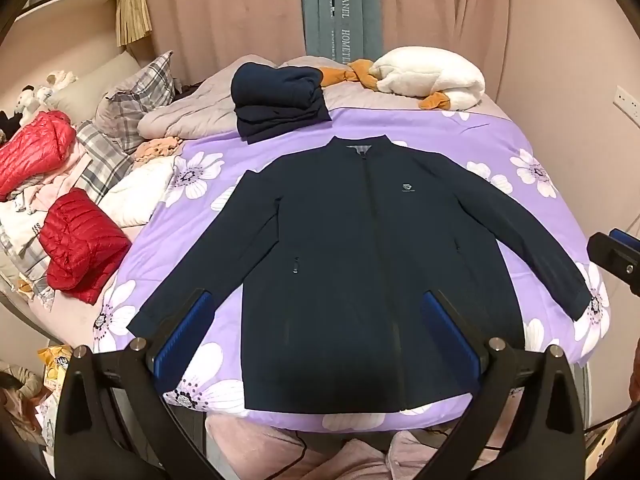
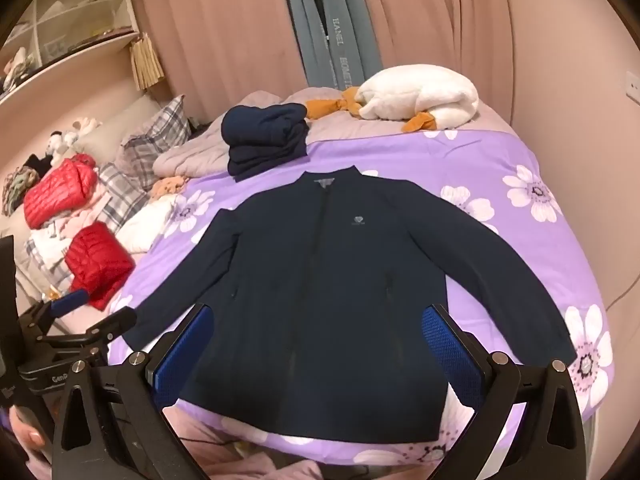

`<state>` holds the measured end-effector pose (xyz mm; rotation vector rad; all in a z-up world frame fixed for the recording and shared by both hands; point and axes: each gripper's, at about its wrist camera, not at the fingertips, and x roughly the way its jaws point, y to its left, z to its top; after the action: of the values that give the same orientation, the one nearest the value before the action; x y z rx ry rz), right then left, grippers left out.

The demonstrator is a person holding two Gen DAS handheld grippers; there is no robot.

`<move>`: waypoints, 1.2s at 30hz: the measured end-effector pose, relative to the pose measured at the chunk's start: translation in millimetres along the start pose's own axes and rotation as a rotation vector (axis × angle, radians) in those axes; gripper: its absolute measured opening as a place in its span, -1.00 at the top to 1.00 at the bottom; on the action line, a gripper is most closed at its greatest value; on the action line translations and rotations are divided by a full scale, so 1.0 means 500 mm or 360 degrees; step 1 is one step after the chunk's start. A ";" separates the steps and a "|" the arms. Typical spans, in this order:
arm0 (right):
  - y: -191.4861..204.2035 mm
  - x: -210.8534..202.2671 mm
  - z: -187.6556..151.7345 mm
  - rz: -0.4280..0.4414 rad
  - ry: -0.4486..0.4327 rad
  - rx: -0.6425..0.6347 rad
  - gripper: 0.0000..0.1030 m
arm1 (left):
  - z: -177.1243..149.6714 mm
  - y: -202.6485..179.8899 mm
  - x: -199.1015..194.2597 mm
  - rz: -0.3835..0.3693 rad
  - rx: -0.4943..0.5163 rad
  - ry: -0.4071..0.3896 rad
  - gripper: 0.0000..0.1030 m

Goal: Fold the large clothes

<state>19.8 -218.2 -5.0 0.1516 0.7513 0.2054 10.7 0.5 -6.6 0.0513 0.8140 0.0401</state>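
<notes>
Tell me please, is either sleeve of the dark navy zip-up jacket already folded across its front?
No, the dark navy zip-up jacket lies flat on the purple flowered bedspread with both sleeves spread outward.

Pink curtains (image 1: pixel 224 12) hang in long folds across the back of the room, and a grey-green drape (image 1: pixel 340 8) printed with lettering drops down between them. The bed (image 1: pixel 532 200) fills the middle, spread with a purple cover patterned in big white flowers. Along its left edge sit checked pillows (image 1: pixel 132 96). Up in the left corner, pale curved shelves (image 2: pixel 60 32). A white wall socket (image 1: pixel 628 102) shows on the pink right-hand wall. Light is warm, dim, indoor.
</notes>
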 end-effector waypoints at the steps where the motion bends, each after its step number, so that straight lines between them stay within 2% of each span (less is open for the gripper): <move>1: 0.004 0.000 -0.001 -0.0003 -0.0002 0.0000 -1.00 | 0.001 0.000 0.003 0.0002 -0.0003 0.0001 -1.00; 36: 0.012 0.035 0.003 0.0046 0.0061 -0.0011 -1.00 | 0.002 0.025 0.026 0.0017 -0.0039 0.0008 -1.00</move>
<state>32.5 -208.5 -14.0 0.1523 0.7869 0.2391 20.2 13.7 -14.8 0.0327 0.8181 0.0604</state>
